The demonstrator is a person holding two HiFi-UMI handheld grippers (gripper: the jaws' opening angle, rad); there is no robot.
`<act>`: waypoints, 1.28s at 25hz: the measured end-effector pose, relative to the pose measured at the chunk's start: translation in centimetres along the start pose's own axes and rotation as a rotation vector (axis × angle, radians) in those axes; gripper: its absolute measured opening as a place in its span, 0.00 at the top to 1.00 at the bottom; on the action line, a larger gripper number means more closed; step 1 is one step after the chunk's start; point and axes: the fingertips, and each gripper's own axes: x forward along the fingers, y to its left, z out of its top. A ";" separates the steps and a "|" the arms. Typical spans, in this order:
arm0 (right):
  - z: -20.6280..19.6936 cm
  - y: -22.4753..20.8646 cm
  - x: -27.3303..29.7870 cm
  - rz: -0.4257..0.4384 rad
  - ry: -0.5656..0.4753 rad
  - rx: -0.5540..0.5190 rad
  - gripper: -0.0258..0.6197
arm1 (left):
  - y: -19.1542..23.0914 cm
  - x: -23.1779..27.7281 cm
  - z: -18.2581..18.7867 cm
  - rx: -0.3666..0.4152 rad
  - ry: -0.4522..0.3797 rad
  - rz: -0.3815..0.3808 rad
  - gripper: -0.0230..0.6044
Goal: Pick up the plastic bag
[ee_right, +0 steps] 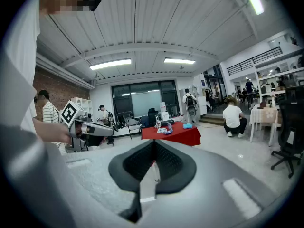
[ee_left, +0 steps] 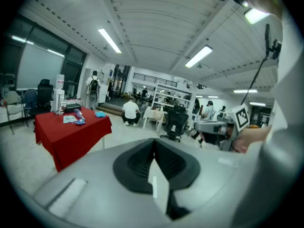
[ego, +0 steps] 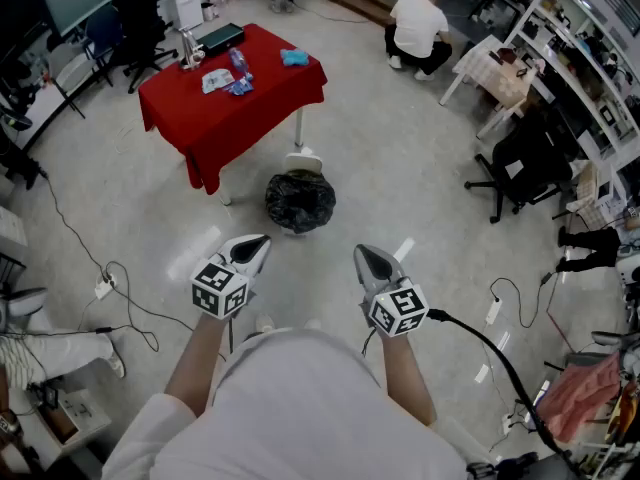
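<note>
A black plastic bag [ego: 299,201] lines a small bin on the floor beside the red table [ego: 232,103]. My left gripper [ego: 254,247] hangs shut and empty just below-left of the bag, pointing towards it. My right gripper [ego: 366,259] is also shut and empty, a little below-right of the bag. In the left gripper view the jaws [ee_left: 154,156] are pressed together with nothing between them; the right gripper view shows its jaws [ee_right: 153,161] the same way. The bag is hidden in both gripper views.
The red table [ee_left: 71,132] carries bottles, a blue cloth [ego: 295,57] and a black case. A person in white [ego: 418,30] crouches at the back. Office chairs [ego: 522,163] and desks stand at the right; cables [ego: 108,283] trail over the floor at the left.
</note>
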 end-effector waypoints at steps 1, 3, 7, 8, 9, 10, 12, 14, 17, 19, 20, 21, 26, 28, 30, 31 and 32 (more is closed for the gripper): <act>-0.1 0.0 0.1 0.001 -0.001 -0.001 0.96 | 0.1 0.1 0.0 0.002 -0.001 0.001 0.96; -0.2 0.0 0.3 0.003 -0.002 -0.001 0.96 | 0.2 0.2 -0.1 0.004 -0.002 0.001 0.96; -0.2 -0.1 0.3 0.011 0.001 0.001 0.96 | 0.0 0.3 -0.1 0.001 0.005 0.004 0.96; -0.2 -0.2 0.3 0.014 0.002 0.001 0.96 | 0.0 0.3 -0.1 0.000 0.006 0.006 0.96; -0.2 -0.3 0.4 0.018 0.003 0.002 0.96 | 0.0 0.4 -0.1 -0.001 0.006 0.009 0.96; -0.2 -0.4 0.4 0.021 0.004 0.002 0.96 | 0.0 0.5 -0.1 -0.003 0.007 0.012 0.96; -0.3 -0.6 0.6 0.027 0.007 0.003 0.96 | 0.0 0.8 -0.1 -0.007 0.006 0.018 0.96; -0.4 -0.8 0.9 0.036 0.010 0.002 0.96 | 0.0 1.0 -0.2 -0.011 0.007 0.023 0.96; -0.3 -1.2 1.0 0.055 0.012 -0.004 0.96 | -0.4 1.5 -0.3 -0.014 0.009 0.032 0.96; -0.2 -1.7 1.0 0.069 0.012 -0.007 0.96 | -0.6 1.9 -0.3 -0.019 0.009 0.043 0.96; -0.2 -2.0 1.0 0.075 0.012 -0.005 0.96 | -0.6 2.1 -0.4 -0.022 0.007 0.049 0.96; -0.2 -2.4 1.0 0.081 0.014 -0.003 0.96 | -0.6 2.3 -0.4 -0.025 0.005 0.056 0.96; -1.4 -4.9 0.2 0.090 0.040 0.013 0.96 | -1.3 3.3 -2.1 -0.055 0.001 0.088 0.96; -1.9 -5.7 -0.1 0.100 0.044 0.014 0.96 | -1.7 3.5 -2.7 -0.064 0.002 0.105 0.96; -2.3 -6.4 -0.2 0.113 0.044 0.009 0.96 | -2.0 3.8 -2.9 -0.065 -0.001 0.119 0.96; -2.5 -6.7 -0.2 0.117 0.047 0.007 0.96 | -2.0 4.0 -3.0 -0.067 -0.003 0.125 0.96; -2.7 -7.0 -0.1 0.120 0.051 0.006 0.96 | -2.1 4.3 -3.0 -0.070 -0.004 0.131 0.96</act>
